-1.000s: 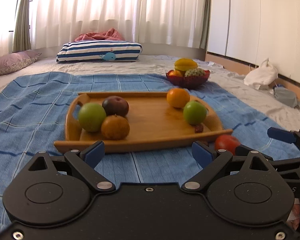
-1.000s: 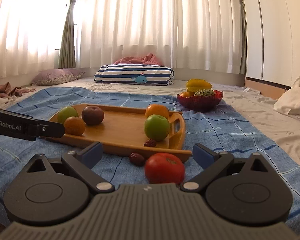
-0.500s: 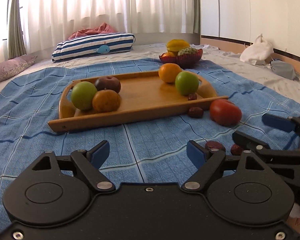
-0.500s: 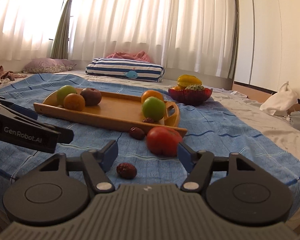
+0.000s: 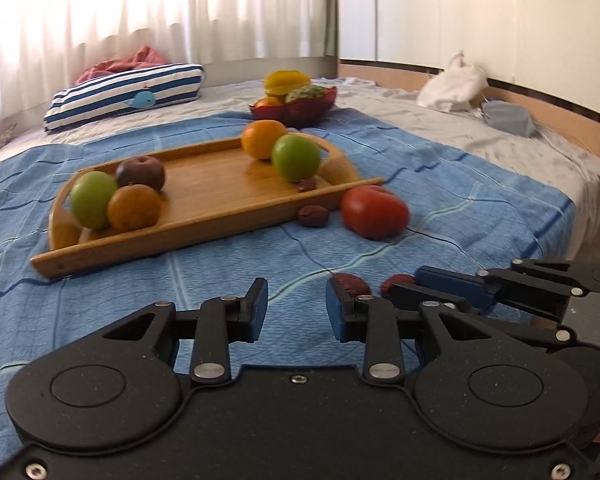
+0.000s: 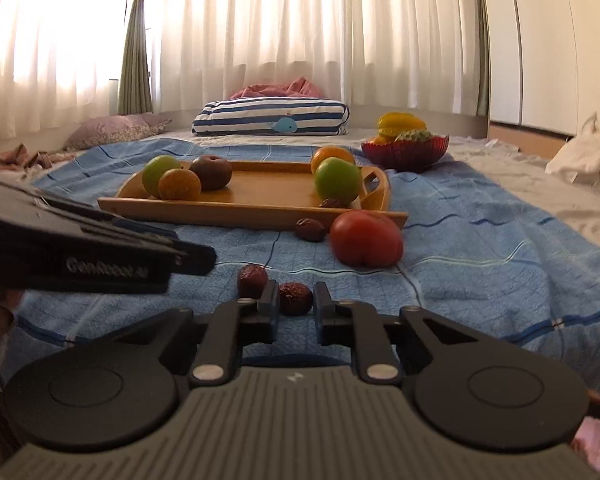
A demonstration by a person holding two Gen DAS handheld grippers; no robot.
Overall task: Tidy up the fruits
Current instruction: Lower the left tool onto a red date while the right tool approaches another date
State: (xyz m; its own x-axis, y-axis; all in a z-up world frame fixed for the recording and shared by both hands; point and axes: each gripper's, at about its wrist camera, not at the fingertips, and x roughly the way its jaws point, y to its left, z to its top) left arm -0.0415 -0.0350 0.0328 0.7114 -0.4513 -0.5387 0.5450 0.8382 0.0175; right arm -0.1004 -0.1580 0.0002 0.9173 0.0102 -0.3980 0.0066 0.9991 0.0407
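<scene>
Several brown dates lie loose on the blue blanket (image 5: 440, 184). My right gripper (image 6: 297, 300) is closing, and its pads press on one date (image 6: 296, 298); it shows from the side in the left wrist view, right gripper (image 5: 406, 287). My left gripper (image 5: 296, 308) is closing too, with a narrow gap and only blanket between its fingers. A second date (image 5: 350, 284) lies just past its right fingertip. Further off, a red tomato (image 5: 374, 211) and a third date (image 5: 313, 215) rest beside the wooden tray (image 5: 220, 188).
On the tray sit two green apples, two orange fruits, a dark round fruit and a date (image 5: 307, 185). A red bowl (image 5: 294, 106) of fruit stands behind it. Beyond are a striped pillow (image 5: 124, 94) and, at right, a white bag (image 5: 452, 88).
The jaws of both grippers have drawn together from wide open. Both hands sank toward the blanket. The right gripper has taken hold of a date.
</scene>
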